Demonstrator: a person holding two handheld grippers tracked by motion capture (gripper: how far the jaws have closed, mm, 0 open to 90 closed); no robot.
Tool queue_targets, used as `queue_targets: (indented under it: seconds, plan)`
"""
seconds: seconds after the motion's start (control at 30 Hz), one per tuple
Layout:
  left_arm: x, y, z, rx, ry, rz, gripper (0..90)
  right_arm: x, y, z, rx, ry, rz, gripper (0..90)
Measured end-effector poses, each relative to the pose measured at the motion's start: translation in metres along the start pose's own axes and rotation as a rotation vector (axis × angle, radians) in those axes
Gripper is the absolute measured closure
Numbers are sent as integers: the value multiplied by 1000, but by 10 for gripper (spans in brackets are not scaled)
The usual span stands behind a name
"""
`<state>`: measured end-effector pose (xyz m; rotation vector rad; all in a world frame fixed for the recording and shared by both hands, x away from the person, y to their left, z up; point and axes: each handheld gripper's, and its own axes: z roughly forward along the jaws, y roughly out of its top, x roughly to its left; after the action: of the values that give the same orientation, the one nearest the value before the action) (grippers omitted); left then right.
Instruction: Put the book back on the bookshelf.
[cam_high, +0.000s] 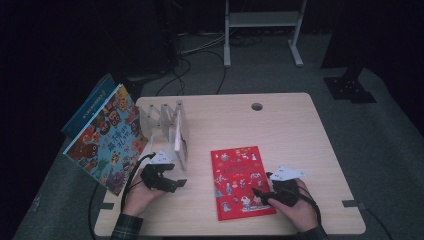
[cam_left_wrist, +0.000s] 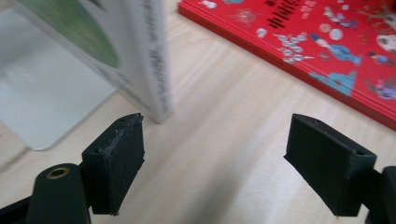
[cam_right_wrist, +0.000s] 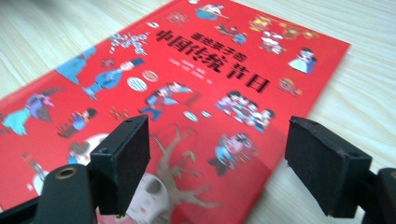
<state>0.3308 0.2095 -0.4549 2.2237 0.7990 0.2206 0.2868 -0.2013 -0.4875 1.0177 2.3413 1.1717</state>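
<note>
Right hand-held gripper (cam_right_wrist: 217, 163) jaws wide over flat red picture book (cam_high: 240, 180) near bench (cam_high: 280, 125) front edge, left hand-held gripper (cam_left_wrist: 212, 163) wide beside upright white book (cam_left_wrist: 149, 60)

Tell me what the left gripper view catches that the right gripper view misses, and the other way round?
Left gripper view: a white book standing upright against a pale bookend, just beyond the open jaws. Right gripper view: the red picture book's whole cover, title included, with the open jaws low over its near corner. Both: that red book lying flat on the wooden table.
</note>
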Motion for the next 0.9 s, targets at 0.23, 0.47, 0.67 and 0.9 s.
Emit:
queue_targets:
  seconds: [0.23, 0.47, 0.67, 0.9]
  plan:
    - [-20, -3, 7, 35, -13, 28, 106, -13, -13, -13, 8, -11, 6, 214]
    - [-30, 1, 16, 43, -42, 36, 66, -24, -27, -25, 18, -7, 5, 216]
    - [-36, 4, 22, 38, -58, 39, 38, -29, -34, -29, 31, -16, -15, 217]
    - [-41, 5, 28, 29, -80, 30, 28, -27, -37, -29, 40, -10, -55, 238]
